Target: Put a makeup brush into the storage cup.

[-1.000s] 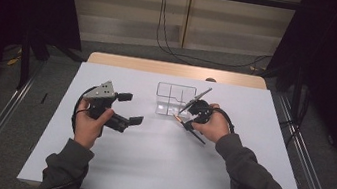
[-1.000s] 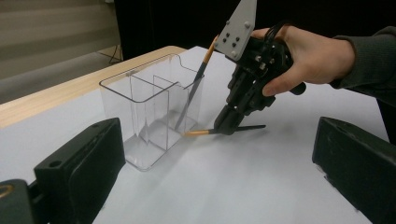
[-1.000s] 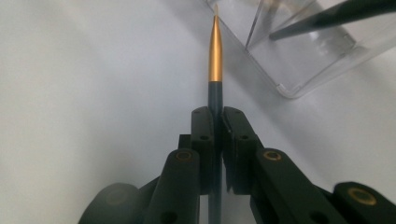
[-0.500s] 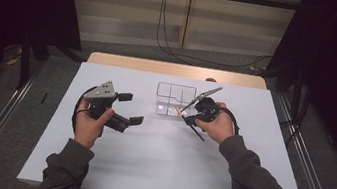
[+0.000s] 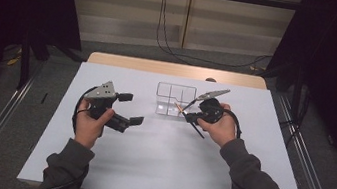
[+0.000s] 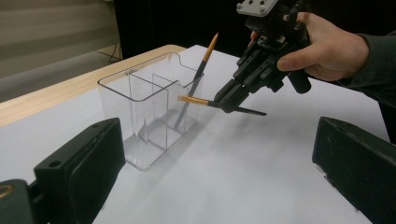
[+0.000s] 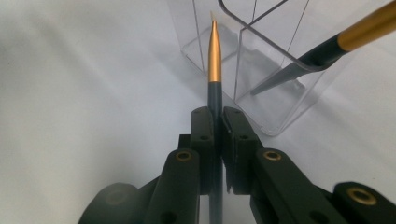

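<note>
A clear acrylic organizer (image 5: 174, 100) with several compartments stands at the table's middle back. One black brush with a gold ferrule (image 6: 201, 70) leans upright inside a compartment. My right gripper (image 5: 189, 114) is shut on a second black and gold brush (image 7: 215, 56), held roughly level just right of the organizer, its pointed tip aimed at the clear wall (image 7: 280, 84). In the left gripper view the right gripper (image 6: 229, 100) holds that brush (image 6: 194, 100) beside the organizer's (image 6: 140, 107) corner. My left gripper (image 5: 131, 108) hovers left of the organizer, open, with nothing between its jaws (image 6: 217, 186).
The white table sheet (image 5: 156, 163) has free room in front and to both sides. A wooden edge (image 5: 175, 69) runs along the back. Cables hang from the wall behind, and metal rails flank the table on the floor.
My right gripper has drifted slightly to the right and tilted, still holding the brush beside the organizer. The left gripper has stayed put.
</note>
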`<state>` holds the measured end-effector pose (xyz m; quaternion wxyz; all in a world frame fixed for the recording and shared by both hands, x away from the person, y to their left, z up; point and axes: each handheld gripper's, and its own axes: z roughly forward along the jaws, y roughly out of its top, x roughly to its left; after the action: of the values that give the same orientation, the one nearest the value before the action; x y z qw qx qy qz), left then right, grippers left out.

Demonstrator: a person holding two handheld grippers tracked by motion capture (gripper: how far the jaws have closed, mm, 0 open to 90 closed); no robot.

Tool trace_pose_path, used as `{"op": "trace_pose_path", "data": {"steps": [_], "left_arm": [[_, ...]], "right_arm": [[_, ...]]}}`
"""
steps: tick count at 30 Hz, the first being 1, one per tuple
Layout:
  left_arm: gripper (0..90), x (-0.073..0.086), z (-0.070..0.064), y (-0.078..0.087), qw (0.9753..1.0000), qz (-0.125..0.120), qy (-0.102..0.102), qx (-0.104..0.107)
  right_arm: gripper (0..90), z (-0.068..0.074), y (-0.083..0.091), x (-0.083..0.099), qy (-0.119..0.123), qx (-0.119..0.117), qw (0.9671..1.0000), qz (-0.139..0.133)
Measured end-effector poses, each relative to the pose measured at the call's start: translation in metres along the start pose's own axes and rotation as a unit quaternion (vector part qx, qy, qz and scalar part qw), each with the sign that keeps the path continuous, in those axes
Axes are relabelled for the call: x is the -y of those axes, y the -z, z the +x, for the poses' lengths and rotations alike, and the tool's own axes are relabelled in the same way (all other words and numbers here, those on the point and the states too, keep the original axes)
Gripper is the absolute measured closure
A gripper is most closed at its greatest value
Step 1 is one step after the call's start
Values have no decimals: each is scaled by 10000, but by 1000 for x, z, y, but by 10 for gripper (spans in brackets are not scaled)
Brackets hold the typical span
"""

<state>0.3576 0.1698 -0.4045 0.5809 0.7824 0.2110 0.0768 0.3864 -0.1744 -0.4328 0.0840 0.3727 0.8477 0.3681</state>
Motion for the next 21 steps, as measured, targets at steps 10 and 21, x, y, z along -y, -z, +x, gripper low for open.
{"op": "trace_pose_path", "data": {"steps": [10, 21], "left_arm": [[20, 0, 0, -1, 10000, 16, -1, -13], [20, 0, 0, 0, 10000, 4, -13, -11]], "right_arm": [[838, 2, 2, 1, -40, -58, 9998, -189], [838, 2, 2, 3, 9, -126, 9998, -150]]}}
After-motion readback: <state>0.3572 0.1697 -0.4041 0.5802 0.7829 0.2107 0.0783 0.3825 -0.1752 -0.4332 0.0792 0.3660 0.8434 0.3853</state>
